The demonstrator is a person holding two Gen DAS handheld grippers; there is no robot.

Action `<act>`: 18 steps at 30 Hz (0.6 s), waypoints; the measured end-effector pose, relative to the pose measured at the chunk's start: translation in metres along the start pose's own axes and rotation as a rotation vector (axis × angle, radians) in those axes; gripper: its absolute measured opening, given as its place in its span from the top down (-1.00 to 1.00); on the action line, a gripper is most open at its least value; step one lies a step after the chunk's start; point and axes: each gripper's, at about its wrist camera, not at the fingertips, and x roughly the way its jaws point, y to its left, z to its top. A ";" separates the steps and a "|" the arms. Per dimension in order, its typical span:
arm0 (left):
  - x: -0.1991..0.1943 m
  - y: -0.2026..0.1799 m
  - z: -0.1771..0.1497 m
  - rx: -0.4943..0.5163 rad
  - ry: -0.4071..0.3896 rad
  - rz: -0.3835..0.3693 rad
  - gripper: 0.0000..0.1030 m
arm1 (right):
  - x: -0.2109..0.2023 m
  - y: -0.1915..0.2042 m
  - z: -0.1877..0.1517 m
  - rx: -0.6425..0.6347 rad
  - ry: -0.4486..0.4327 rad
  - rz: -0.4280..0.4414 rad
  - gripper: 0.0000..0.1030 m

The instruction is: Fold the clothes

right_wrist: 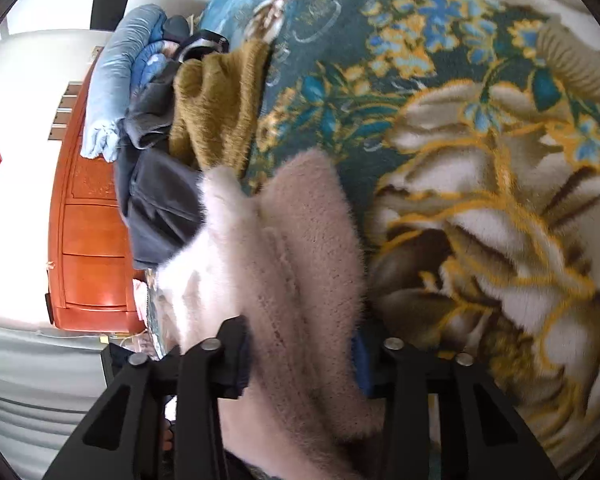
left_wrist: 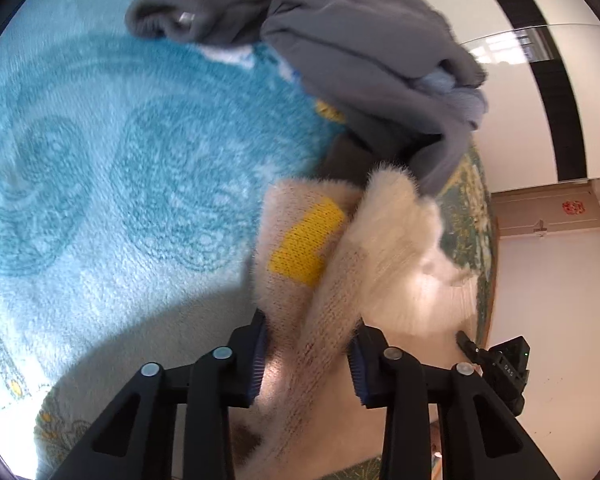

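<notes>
A fluffy cream sweater point(left_wrist: 340, 256) with a yellow patch point(left_wrist: 306, 242) hangs bunched between the jaws of my left gripper point(left_wrist: 310, 356), which is shut on it above a teal blanket point(left_wrist: 112, 152). The same sweater shows pinkish-cream in the right wrist view point(right_wrist: 296, 264), and my right gripper point(right_wrist: 300, 360) is shut on another part of it, above a floral blanket point(right_wrist: 480, 160). The sweater fills both jaws and hides the pads.
A grey garment point(left_wrist: 364, 48) lies heaped beyond the sweater. A mustard sweater point(right_wrist: 216, 116), dark grey clothes point(right_wrist: 160, 208) and a light blue quilt point(right_wrist: 112, 80) are piled at the bed's edge. An orange wooden cabinet point(right_wrist: 88, 240) stands beside the bed.
</notes>
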 end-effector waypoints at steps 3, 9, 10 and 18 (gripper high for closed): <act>-0.016 -0.008 0.003 0.038 -0.032 -0.013 0.34 | -0.010 0.015 -0.005 -0.026 -0.012 0.013 0.29; -0.026 -0.044 -0.005 0.152 -0.070 -0.008 0.36 | -0.034 0.042 -0.016 -0.077 -0.033 0.030 0.30; -0.032 -0.047 -0.005 0.157 -0.072 -0.009 0.36 | -0.039 0.046 -0.019 -0.085 -0.040 0.035 0.31; -0.069 -0.073 -0.022 0.218 -0.127 -0.043 0.37 | -0.081 0.076 -0.041 -0.159 -0.086 0.075 0.31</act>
